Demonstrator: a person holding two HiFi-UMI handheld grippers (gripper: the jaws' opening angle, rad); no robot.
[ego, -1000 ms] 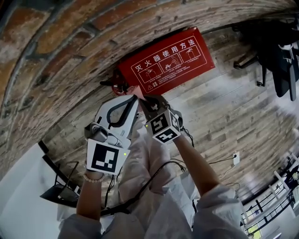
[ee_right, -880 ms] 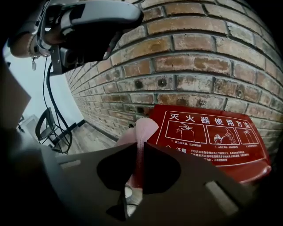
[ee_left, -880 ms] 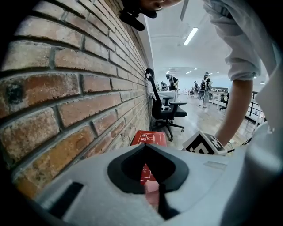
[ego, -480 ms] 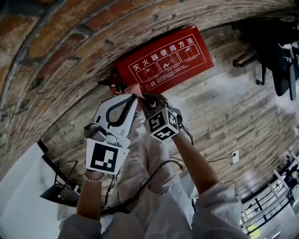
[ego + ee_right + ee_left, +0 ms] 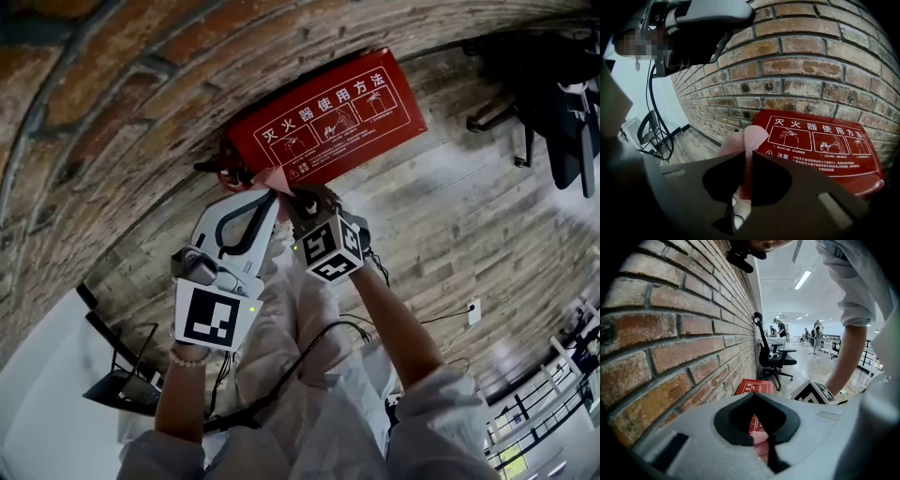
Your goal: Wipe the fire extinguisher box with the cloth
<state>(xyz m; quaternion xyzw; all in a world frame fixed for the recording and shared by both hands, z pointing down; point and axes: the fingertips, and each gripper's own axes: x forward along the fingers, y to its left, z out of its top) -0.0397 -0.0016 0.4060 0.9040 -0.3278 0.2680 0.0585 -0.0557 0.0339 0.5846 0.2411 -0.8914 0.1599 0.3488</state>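
By rough brick wall | red rectangular box | pink cloth clamped in fingers: left gripper, right gripper

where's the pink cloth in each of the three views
Head view: the pink cloth is near the centre, at the lower-left corner of the red box.
Left gripper view: bottom centre, in the seam between the jaws.
Right gripper view: centre, pinched on edge between the jaws.
Shared landmark: the red box against the brick wall.

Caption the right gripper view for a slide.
Right gripper pinches pink cloth at red fire extinguisher box by brick wall.
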